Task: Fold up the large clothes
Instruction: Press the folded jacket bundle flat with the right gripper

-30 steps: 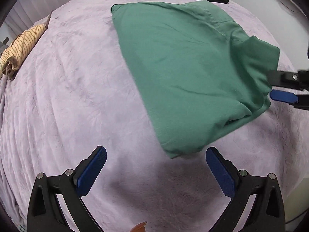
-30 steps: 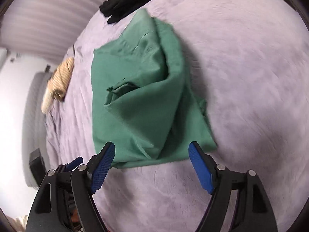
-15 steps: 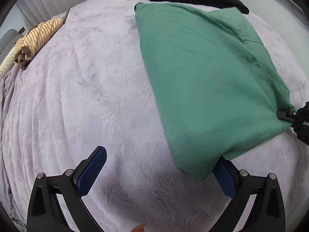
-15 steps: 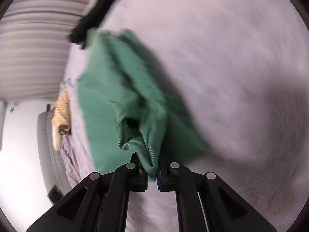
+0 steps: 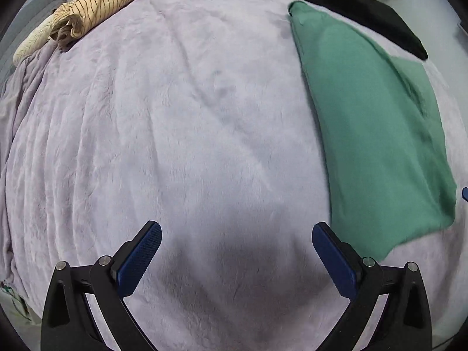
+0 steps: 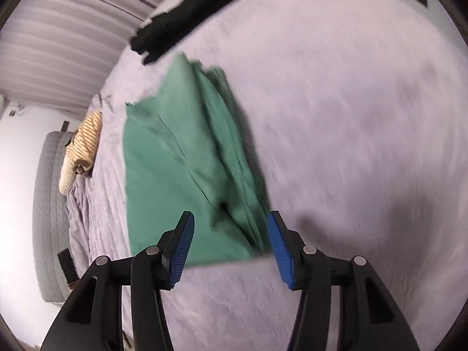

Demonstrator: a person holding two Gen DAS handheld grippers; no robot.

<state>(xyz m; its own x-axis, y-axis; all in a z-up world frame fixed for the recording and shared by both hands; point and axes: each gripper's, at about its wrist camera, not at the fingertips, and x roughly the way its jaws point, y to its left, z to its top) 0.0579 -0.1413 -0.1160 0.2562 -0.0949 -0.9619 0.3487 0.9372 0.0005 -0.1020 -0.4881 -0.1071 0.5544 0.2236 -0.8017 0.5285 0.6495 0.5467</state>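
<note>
A green garment (image 5: 377, 134) lies folded into a long flat strip on the lilac blanket (image 5: 181, 134), at the right of the left wrist view. My left gripper (image 5: 237, 251) is open and empty above bare blanket, left of the garment's near corner. In the right wrist view the green garment (image 6: 181, 175) lies ahead with layered folds along its right edge. My right gripper (image 6: 229, 237) is open at the garment's near edge, its jaws on either side of the folded edge, holding nothing.
A black garment (image 5: 359, 8) lies just beyond the green one; it also shows in the right wrist view (image 6: 190, 8). A yellow striped garment (image 5: 84, 17) lies bunched at the blanket's far left, also in the right wrist view (image 6: 83, 146). A grey headboard (image 6: 49, 204) stands at the left.
My right gripper was shut on the green garment's edge half a second ago and has now opened and let it go. The garment now lies flatter. My left gripper has moved left, away from it.
</note>
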